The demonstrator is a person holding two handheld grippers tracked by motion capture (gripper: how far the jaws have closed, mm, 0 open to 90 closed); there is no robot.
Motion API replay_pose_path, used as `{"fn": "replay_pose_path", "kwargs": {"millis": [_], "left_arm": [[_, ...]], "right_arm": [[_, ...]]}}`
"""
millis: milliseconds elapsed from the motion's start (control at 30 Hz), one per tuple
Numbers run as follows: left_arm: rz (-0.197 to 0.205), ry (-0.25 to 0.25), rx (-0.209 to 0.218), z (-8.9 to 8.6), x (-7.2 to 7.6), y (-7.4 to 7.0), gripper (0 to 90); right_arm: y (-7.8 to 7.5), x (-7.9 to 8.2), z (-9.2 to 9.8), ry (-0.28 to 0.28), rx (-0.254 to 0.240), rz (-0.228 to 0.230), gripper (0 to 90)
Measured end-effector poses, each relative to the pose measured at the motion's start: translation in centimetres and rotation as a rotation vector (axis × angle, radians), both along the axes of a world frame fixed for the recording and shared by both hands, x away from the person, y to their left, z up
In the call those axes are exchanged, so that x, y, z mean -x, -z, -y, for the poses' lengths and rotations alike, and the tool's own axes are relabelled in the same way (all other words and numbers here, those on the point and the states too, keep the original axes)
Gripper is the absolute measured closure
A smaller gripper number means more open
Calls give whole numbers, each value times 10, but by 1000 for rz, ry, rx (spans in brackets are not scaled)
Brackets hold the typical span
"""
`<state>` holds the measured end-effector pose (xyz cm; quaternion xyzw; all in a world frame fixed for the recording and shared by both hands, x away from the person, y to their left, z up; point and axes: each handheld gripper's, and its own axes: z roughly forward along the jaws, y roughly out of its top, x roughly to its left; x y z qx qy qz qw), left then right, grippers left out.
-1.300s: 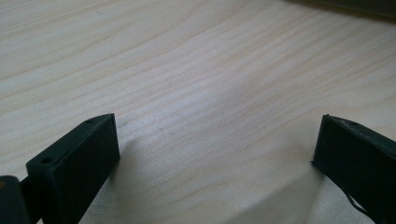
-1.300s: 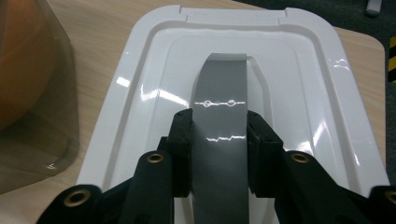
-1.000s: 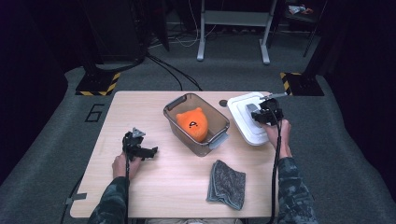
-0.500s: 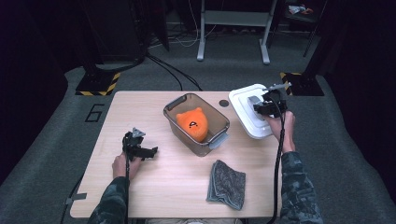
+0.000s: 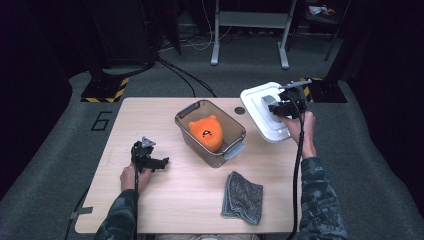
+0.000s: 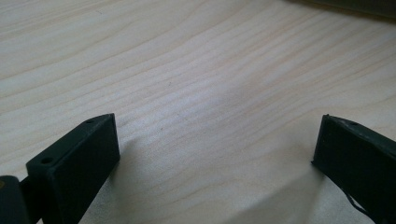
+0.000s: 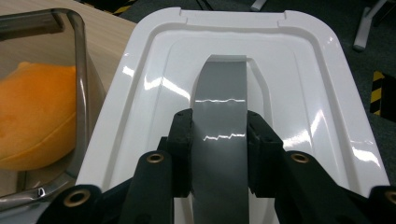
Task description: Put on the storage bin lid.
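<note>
High view: right gripper (image 5: pixel 280 106) is holding the white lid (image 5: pixel 261 107) by its grey handle, over the table's (image 5: pixel 170 200) far right corner, beside the bin (image 5: pixel 211 131) with the orange toy (image 5: pixel 206 133). Left gripper (image 5: pixel 152 161) is resting near the left edge.

Left gripper view: jaws are standing spread over bare wood.

Right gripper view: jaws are pinching the handle (image 7: pixel 219 107). Lid is looking stiff, light, glossy, likely slippery; the raised handle is offering the best grip.

Lab-like workroom: hazard-taped floor plates (image 5: pixel 105 90), trailing floor cables (image 5: pixel 185 75), equipment stand (image 5: pixel 250 32).
</note>
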<state>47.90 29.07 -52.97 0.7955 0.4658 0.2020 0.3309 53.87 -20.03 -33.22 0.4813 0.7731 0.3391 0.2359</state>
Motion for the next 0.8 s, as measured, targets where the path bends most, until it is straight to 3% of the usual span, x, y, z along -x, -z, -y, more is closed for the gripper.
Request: {"fn": "replay_pose_path", "kwargs": {"millis": [267,800], "left_arm": [[0,0,1,0,0,0,0],[-1,3,-2,0,0,0,0]], "right_arm": [[-9,2,-19,-61,-11,10,670],[-7,1,-57,-152,-38,-13,669]]}}
